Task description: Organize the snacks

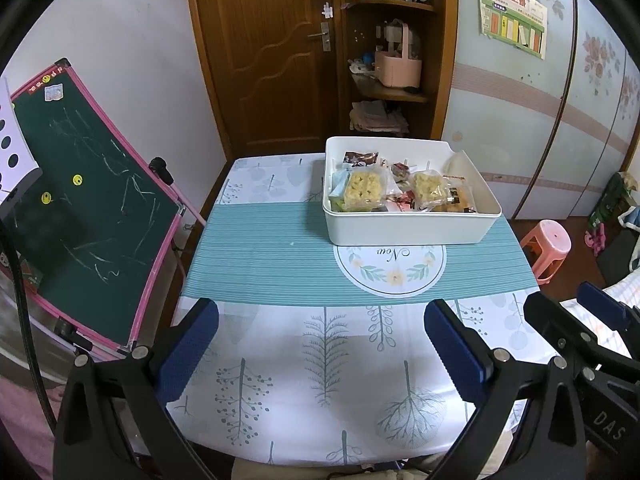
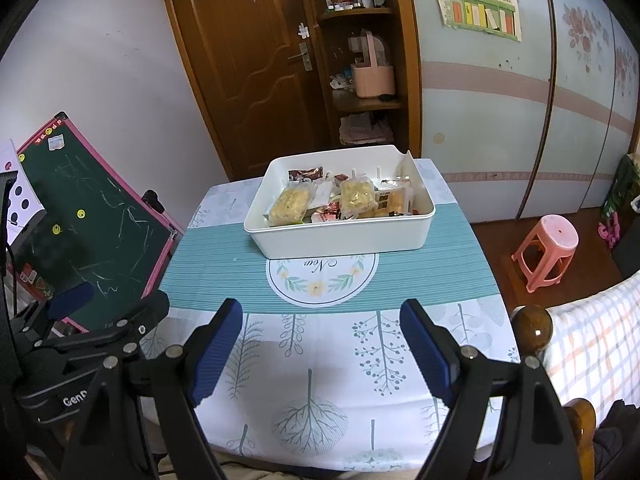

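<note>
Left gripper (image 1: 321, 350): blue pads spread wide, nothing between them, hovering over the near end of the table (image 1: 280, 360). Right gripper (image 2: 321, 346): jaws likewise wide apart, empty, touching nothing. Both sit side by side above the leaf-print cloth. White bin (image 2: 340, 236) stands well ahead on the teal stripe, far half of table, snack packets (image 2: 290, 204) piled inside.
</note>
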